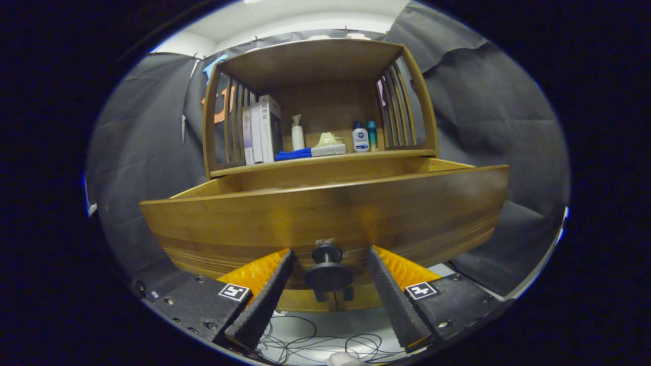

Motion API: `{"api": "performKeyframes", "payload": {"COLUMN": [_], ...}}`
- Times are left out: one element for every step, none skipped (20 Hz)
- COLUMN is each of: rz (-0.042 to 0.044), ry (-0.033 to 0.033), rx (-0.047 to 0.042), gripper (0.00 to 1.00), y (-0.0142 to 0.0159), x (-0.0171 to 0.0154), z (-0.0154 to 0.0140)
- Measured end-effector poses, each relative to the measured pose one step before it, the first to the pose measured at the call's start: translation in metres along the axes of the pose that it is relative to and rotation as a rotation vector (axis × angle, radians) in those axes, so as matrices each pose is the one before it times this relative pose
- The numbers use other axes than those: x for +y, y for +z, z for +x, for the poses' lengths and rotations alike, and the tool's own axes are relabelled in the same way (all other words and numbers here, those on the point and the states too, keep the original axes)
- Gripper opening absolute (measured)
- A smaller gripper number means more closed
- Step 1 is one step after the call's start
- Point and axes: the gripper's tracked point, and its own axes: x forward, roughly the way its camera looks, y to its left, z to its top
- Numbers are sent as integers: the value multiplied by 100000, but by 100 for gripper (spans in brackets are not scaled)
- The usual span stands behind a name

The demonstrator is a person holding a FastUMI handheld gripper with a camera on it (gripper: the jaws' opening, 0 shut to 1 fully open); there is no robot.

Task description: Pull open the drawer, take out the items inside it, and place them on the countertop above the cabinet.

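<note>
Drawer [325,213]: wooden, pulled well out of the cabinet toward the gripper; its broad front panel faces the camera and hides the interior, so the contents cannot be told.

Knob [328,272]: dark, round, low at the centre of the drawer front, standing between the two fingers.

Gripper [329,264]: fingers spread, one either side of the knob, neither visibly pressing on it.

Countertop [325,158]: the ledge above and beyond the drawer, under a wooden canopy with slatted sides. Already holds, left to right: books [262,129] standing upright, a white pump bottle [297,133], a blue cloth [293,154] lying flat, a pale tissue pack [328,145], and two small bottles [365,136].

Cables [315,338]: loose loops on the pale floor below the fingers.

Risks, as judged:
- The drawer looks near full extension; further pulling could drag it off its runners or tip the cabinet.
- The gripper sits low; rising to reach inside could strike the front panel's top edge.
- The countertop is crowded in its middle; setting items down carelessly could topple the pump bottle or the small bottles.
</note>
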Motion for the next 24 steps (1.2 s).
{"api": "performKeyframes", "payload": {"rz": [-363, -54, -196, -1085, -581, -483, 23, 134, -322, -480, -395, -790, -542, -295, -485, 97, -80, 356, -28, -224, -36, 145, -165, -532], "ry": [-145, -31, -68, -182, -220, -89, -97, -91, -167, -357, -433, -396, -695, -333, -535, -568, -173, -144, -75, -171, -115, -24, -66, -156], "rx": [-127, -251, -788, -249, -634, 363, -218, 195, 247, 64, -203, -1196, -365, 922, 418, -598, 298, -779, -218, -64, -167, 119, -192, -569], "gripper": [97, 97, 97, 97, 97, 97, 97, 97, 97, 97, 97, 97, 97, 97, 97, 98, 98, 97, 97, 97, 97, 97, 97, 97], "y": [207, 193, 118, 30, 159, 119, 216, 67, 138, 215, 652, 522, 483, -257, 565, -144, 3, 209, 69, 119, 62, 116, 104, 79], "x": [5, 19, 91, 5, 32, 9, 39, 88, 49, 70, 45, 74, 92, 340, 76, 120, 110, 121, 49, 76, 39, 67, 30, 64], "z": [287, 356, 429, 358, 364, 405, 468, 546, 634, 609, 1494, 573, 968, 768, 663, 590, 505, 458, 572, 567, 537, 463, 447, 455]}}
